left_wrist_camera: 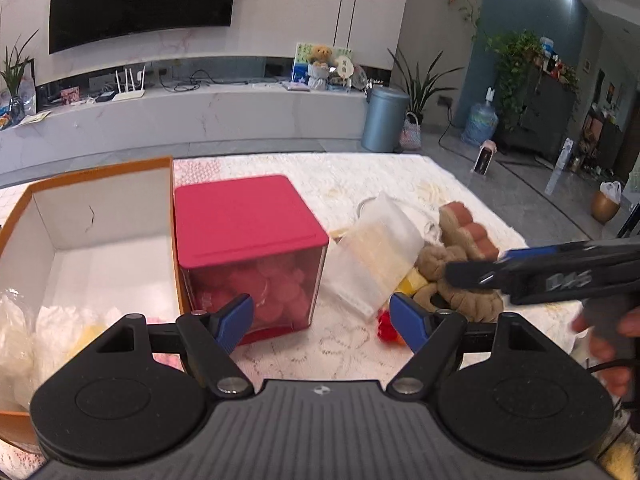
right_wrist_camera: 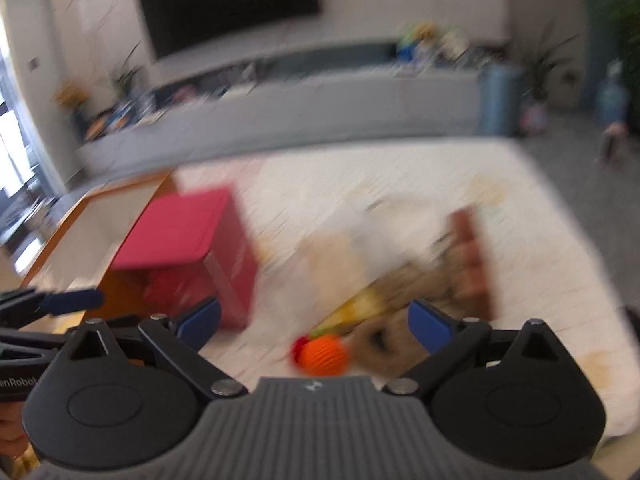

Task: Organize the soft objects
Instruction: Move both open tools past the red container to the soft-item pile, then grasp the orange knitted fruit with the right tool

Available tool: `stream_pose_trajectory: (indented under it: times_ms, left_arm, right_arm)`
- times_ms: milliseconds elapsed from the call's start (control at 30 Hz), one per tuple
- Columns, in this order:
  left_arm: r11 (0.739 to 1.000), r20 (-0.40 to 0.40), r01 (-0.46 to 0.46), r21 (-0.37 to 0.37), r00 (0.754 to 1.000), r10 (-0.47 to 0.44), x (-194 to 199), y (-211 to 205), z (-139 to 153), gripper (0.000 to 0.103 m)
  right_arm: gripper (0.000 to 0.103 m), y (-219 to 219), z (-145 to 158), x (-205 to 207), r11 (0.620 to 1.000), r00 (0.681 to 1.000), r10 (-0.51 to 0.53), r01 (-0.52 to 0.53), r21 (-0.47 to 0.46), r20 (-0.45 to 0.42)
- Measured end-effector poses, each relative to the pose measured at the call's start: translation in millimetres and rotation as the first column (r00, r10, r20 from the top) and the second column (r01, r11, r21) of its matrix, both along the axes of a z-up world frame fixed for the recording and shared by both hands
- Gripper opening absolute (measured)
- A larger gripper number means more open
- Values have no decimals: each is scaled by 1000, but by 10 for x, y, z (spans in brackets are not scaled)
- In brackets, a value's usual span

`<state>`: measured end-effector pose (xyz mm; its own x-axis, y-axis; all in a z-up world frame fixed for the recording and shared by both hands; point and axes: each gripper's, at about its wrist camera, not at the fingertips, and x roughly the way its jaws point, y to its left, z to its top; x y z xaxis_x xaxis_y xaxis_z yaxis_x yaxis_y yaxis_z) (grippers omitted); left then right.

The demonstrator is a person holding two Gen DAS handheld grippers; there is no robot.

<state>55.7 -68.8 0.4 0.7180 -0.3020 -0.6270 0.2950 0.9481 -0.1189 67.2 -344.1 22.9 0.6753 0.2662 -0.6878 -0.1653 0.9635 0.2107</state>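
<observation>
white lace cloth (left_wrist_camera: 320,356) covers the table. at the left stands an orange cardboard box (left_wrist_camera: 100,216), open at the top, white inside, with pale wrapped soft items (left_wrist_camera: 24,332) in its near corner. just beside it, to the right, stands a red cube container (left_wrist_camera: 248,248) with a red lid and clear walls; pink soft pieces show through them. further right lies the pile of soft objects: a clear plastic packet (left_wrist_camera: 376,252), a tan knitted plush (left_wrist_camera: 456,276) with brown-red segments, a yellow piece (left_wrist_camera: 412,282) and an orange ball (right_wrist_camera: 324,356).

left gripper (left_wrist_camera: 322,320): fingers spread, nothing between them, low over the cloth in front of the red cube.

right gripper (right_wrist_camera: 316,320): fingers spread, nothing gripped, above the plush pile; its view is motion-blurred. a hand (left_wrist_camera: 608,344) holds its handle.
</observation>
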Motion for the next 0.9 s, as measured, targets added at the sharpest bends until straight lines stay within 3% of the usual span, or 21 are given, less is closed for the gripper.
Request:
stream_pose_trajectory:
  times_ms: [67,167,300,433,667,767,900]
  left_arm:
    - [1000,-22,18,25,1000,-18,17,-13,-52,91]
    - [998,-35,45,40,998,-43,11,-56,-102,91]
    - [997,-58,64,44,996,-61,26,-76,-159,91]
    - [997,-72,58,57,996,-54,40,-95,-207,91]
    - [995,-77,54,80,996,-48,35,-94,-224,91]
    - [994,-71,62,90,996,-56,3,-94,-224,91]
    - [991,-67,70,112,996,-63,-17,-126,-233,91]
  right_arm:
    - [98,124,-181,147,999,998,45,-45,9,-50]
    - [97,232,-430,334,999,992,34,-37,-22,-121]
    - [89,264,-641,464,999,977,42,-46,-15,-207]
    - [89,257,-723,536,999,969,34,-38,-14,-246]
    - [89,398,-864,703,989,956,35,-76,-131,-290]
    - [89,344,-960,773,993,947,28,-63,-101,-319]
    - [83,368,-989,759,986,953,33,-80,-146,-302]
